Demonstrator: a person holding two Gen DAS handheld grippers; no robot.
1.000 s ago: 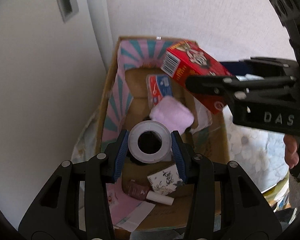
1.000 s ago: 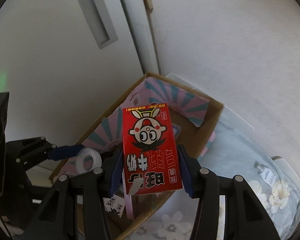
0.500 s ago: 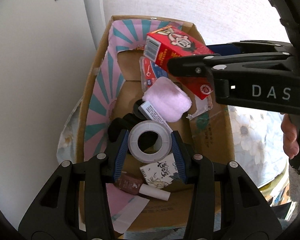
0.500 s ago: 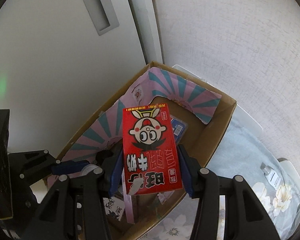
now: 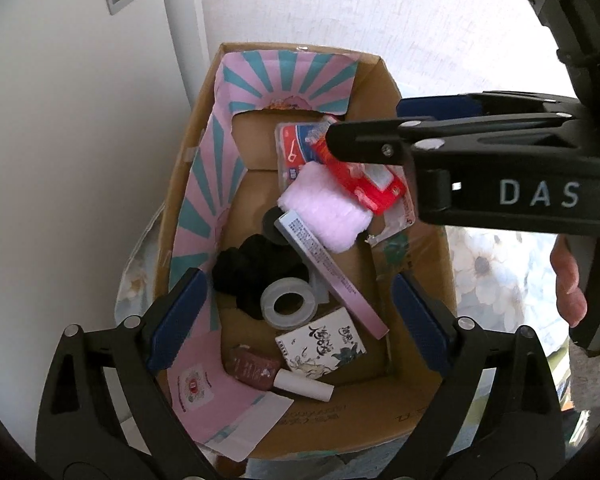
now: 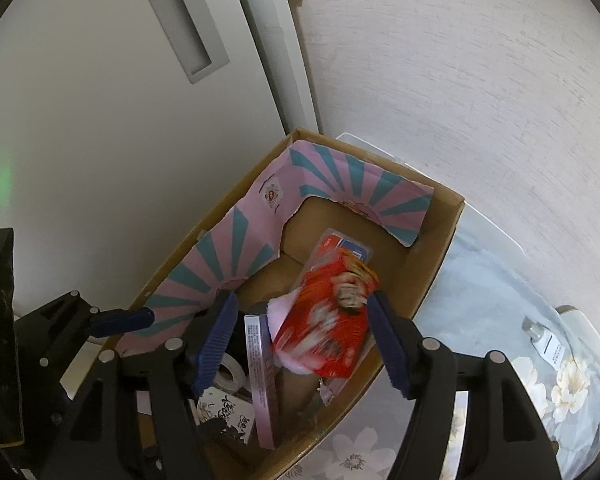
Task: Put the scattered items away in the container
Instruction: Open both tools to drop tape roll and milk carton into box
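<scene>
The open cardboard box (image 5: 384, 65) stands against the wall, lined with pink and teal striped card. A clear tape roll (image 5: 268, 308) lies inside on a black cloth, free of my left gripper (image 5: 298, 320), whose jaws are opening wide above it with nothing between them. A red snack box (image 6: 320, 328) is blurred and tilted, dropping onto a pink fluffy pad inside the box. My right gripper (image 6: 302, 342) hangs over it, jaws opening, pads off the carton. In the left wrist view the red box (image 5: 364, 188) rests under the right gripper (image 5: 364, 142).
Inside the box lie a pink fluffy pad (image 5: 324, 212), a long pink carton (image 5: 328, 272), a white patterned pack (image 5: 320, 344) and a brown packet (image 5: 252, 366). A floral cloth (image 5: 484, 264) covers the table, with a small tube (image 6: 540, 336) on it. A hand (image 5: 568, 280) grips the right tool.
Both grippers opened. The tape roll dropped from the left jaws into the box, and the red snack box slipped from the right jaws down onto the pink pad.
</scene>
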